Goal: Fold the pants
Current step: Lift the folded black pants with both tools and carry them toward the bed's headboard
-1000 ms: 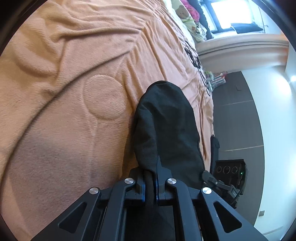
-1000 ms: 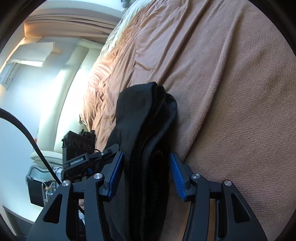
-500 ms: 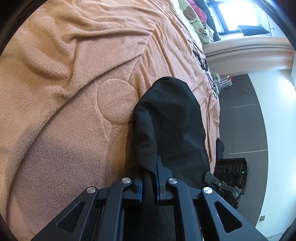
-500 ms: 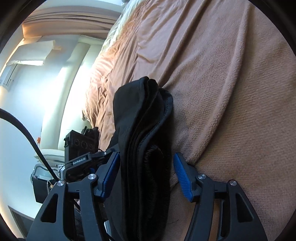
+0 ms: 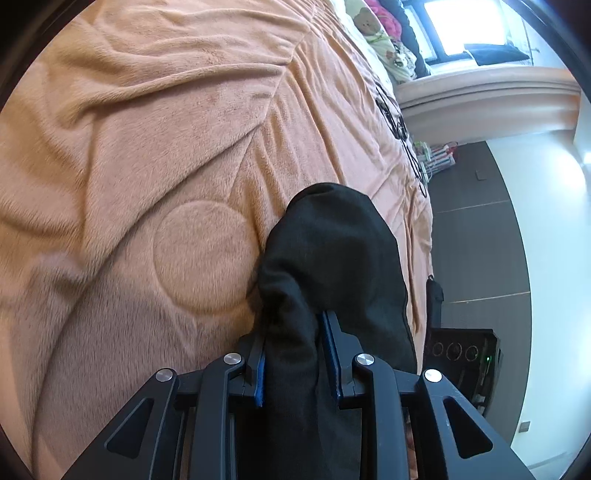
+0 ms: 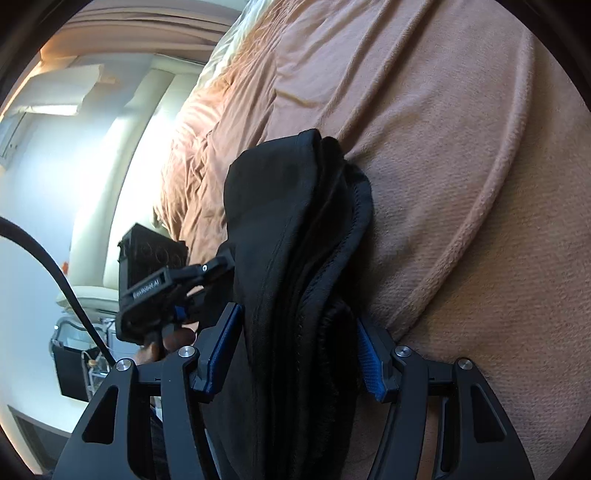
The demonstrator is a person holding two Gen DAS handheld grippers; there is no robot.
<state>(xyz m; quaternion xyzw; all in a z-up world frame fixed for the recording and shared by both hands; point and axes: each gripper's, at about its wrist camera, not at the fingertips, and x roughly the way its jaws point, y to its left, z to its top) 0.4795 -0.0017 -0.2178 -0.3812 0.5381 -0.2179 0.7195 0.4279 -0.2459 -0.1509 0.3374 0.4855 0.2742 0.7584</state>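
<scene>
The black pants [image 5: 332, 258] lie folded in a thick bundle on the orange blanket [image 5: 166, 147]. In the left wrist view my left gripper [image 5: 293, 339] has its jaws partly apart around a ridge of the black cloth, no longer pinching it. In the right wrist view the folded pants [image 6: 295, 229] run between the blue pads of my right gripper [image 6: 295, 332], which is wide open around the stacked layers. The left gripper's body [image 6: 155, 291] shows beyond the bundle there.
The blanket [image 6: 461, 147] covers the bed and drops off at its edge beside the bundle. A black device [image 5: 461, 354] stands on the dark floor past that edge. Pillows and clothes [image 5: 384, 33] lie at the bed's far end.
My left gripper was shut on the pants and has now opened around the cloth. The right gripper stayed open and has widened a little. The bundle has settled on the blanket.
</scene>
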